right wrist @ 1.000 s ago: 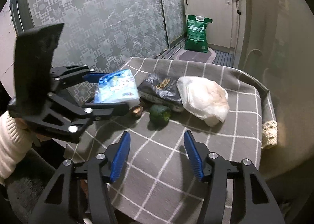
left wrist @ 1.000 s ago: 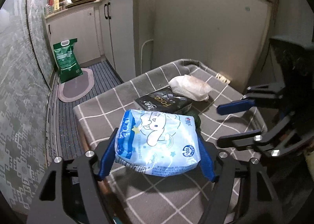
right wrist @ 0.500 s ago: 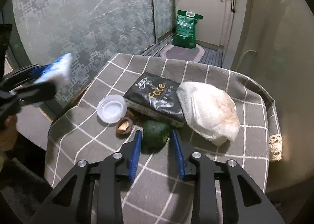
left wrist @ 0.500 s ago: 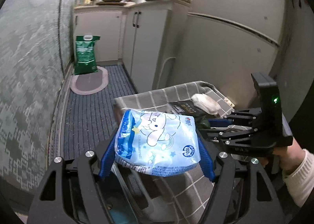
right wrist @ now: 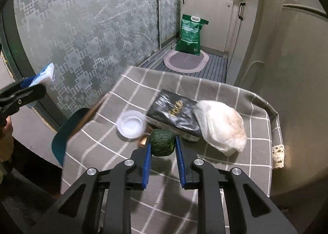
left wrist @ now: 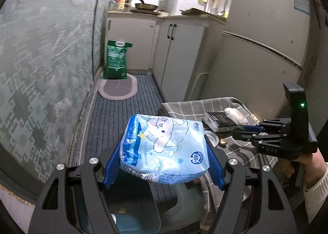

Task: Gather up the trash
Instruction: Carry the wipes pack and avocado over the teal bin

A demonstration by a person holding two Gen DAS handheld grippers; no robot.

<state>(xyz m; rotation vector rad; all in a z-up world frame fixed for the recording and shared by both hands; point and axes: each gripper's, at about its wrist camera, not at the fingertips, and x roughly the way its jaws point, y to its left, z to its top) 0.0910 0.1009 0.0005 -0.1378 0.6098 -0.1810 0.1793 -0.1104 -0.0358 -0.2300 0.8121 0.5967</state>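
Note:
My left gripper [left wrist: 163, 150] is shut on a light blue tissue pack [left wrist: 164, 148] with a cartoon print, held in the air left of the table, above a teal bin [left wrist: 133, 219] with its lid open. My right gripper [right wrist: 163, 144] is shut on a dark green round piece of trash [right wrist: 162, 144] on the grey checked table [right wrist: 205, 172]. On the table lie a black packet [right wrist: 176, 111], a white crumpled bag [right wrist: 222, 124], a clear plastic lid [right wrist: 131, 124] and a small brown scrap [right wrist: 142, 141].
The teal bin lid [right wrist: 67, 131] stands at the table's left edge. A patterned glass door [right wrist: 82, 29] runs along the left. A green sack [right wrist: 190, 33] and an oval mat [right wrist: 185, 62] lie on the floor beyond. A fridge [left wrist: 266, 39] stands behind the table.
My left gripper has carried the tissue pack off the table to the left, over the bin. My right gripper moved forward and closed on the green piece.

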